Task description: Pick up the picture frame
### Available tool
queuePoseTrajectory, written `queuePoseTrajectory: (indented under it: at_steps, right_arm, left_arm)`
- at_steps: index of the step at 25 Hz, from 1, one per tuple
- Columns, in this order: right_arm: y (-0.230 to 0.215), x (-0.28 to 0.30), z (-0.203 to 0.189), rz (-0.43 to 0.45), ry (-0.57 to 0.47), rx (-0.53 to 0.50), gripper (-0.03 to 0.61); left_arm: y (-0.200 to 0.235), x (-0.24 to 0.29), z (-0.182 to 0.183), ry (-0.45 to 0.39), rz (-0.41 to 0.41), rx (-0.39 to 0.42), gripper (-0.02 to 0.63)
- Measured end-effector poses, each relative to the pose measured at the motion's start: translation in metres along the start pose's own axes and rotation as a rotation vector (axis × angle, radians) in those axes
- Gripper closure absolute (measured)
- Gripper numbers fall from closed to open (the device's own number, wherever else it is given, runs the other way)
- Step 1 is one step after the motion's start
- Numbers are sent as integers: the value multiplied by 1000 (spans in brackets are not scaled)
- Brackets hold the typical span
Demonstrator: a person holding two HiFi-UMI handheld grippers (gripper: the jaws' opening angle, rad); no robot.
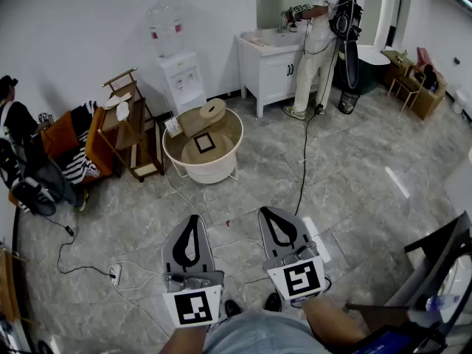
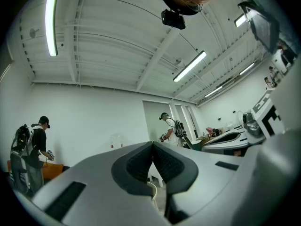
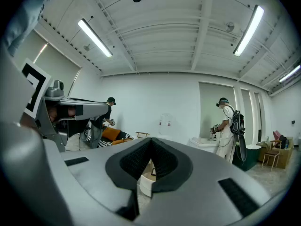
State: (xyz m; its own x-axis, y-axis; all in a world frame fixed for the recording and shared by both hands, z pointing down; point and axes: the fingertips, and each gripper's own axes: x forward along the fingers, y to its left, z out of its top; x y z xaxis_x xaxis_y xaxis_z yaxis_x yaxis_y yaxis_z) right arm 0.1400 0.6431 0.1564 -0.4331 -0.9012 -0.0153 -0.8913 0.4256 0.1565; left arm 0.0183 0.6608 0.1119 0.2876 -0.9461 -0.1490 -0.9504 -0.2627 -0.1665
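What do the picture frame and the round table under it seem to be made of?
The picture frame: dark matte border around a pale centre; painted wood or plastic, too small to tell. The round table: smooth white wall, perhaps plastic or painted metal; its sunken top looks like tan wood.

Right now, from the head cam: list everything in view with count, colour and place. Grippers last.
picture frame: 1, black, flat on the round table's top
round table: 1, white wall, wooden top, mid-floor ahead
round wooden piece: 1, tan, tilted at the table's far side
water dispenser: 1, white, at the back wall
wooden rack: 1, brown, left of the table
cabinet: 1, white, back right
person at the cabinet: 1, light clothes
person at the left edge: 1, dark clothes
power strip: 1, white, floor lower left
cable: 1, black, across the floor
left gripper: grey, jaws shut, empty
right gripper: grey, jaws shut, empty
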Motion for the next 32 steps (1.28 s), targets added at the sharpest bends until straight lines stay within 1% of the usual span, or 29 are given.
queuePoseTrajectory:
  at_steps: [5, 9, 11, 14, 16, 18, 22, 28, 32]
  right_arm:
    - [-17, -11, -3, -8, -9, 0, 566]
    - [-41, -23, -9, -14, -26, 40, 567]
    - [-57, -31, -17, -24, -7, 58, 566]
    - [-80, -44, -34, -30, 51, 82, 566]
    - [-95, -48, -44, -39, 62, 95, 566]
    - [-105, -50, -54, -46, 72, 114, 566]
    - [-108, -38, -64, -23, 76, 131, 566]
    - [-104, -8, -64, 17, 76, 120, 566]
    - [-105, 27, -70, 34, 90, 104, 566]
  left_arm:
    - [-18, 4, -1, 10, -3, 3, 598]
    - [-37, 10, -3, 22, -7, 3, 598]
    - [-49, 13, -5, 30, -10, 5, 598]
    - [-66, 17, -9, 45, -10, 18, 598]
    - [-75, 18, -14, 56, -10, 30, 598]
    - [-80, 17, -23, 85, -5, 37, 598]
    - [-74, 20, -33, 112, 14, 73, 598]
    - [-59, 39, -41, 119, 42, 44, 598]
    - [-41, 67, -55, 114, 47, 24, 598]
